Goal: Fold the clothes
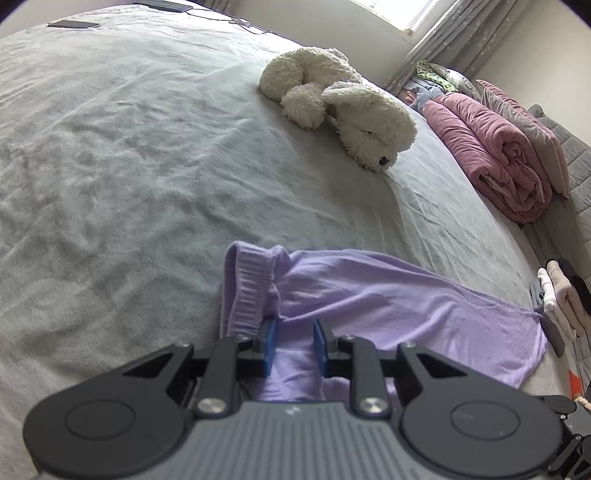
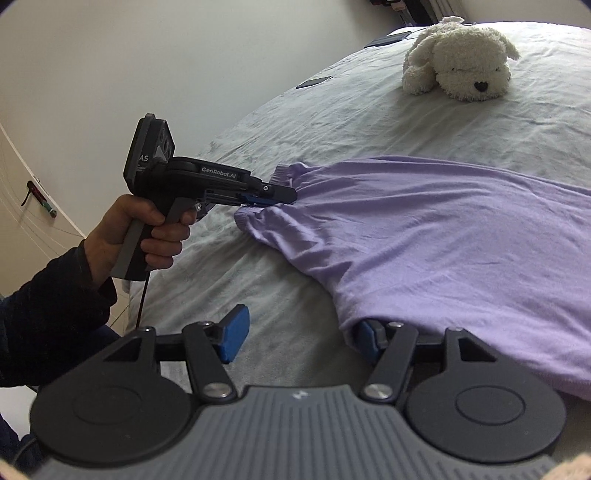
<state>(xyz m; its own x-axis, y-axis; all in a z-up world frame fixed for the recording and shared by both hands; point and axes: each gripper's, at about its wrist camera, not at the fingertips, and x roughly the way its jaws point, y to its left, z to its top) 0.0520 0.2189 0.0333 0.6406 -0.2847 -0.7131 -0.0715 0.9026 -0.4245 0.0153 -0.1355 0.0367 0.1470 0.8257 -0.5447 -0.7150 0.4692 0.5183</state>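
Observation:
A lilac garment (image 1: 388, 295) lies spread on the grey bed sheet (image 1: 129, 166), with a ribbed band (image 1: 247, 291) bunched at its left end. My left gripper (image 1: 294, 345) is shut on a fold of cloth just beside that band. From the right wrist view, a hand holds that left gripper (image 2: 284, 195), and the garment (image 2: 443, 240) shows pull lines running to its tip. My right gripper (image 2: 301, 339) stands wide open at the garment's near edge. Its left pad (image 2: 234, 338) is over bare sheet. The right pad (image 2: 367, 338) is tucked under the cloth edge.
A white plush dog (image 1: 343, 107) lies farther up the bed, also in the right wrist view (image 2: 461, 59). A rolled pink quilt (image 1: 498, 158) and a small stack of folded clothes (image 1: 561, 299) sit to the right. Dark flat devices (image 1: 74, 24) rest at the far end.

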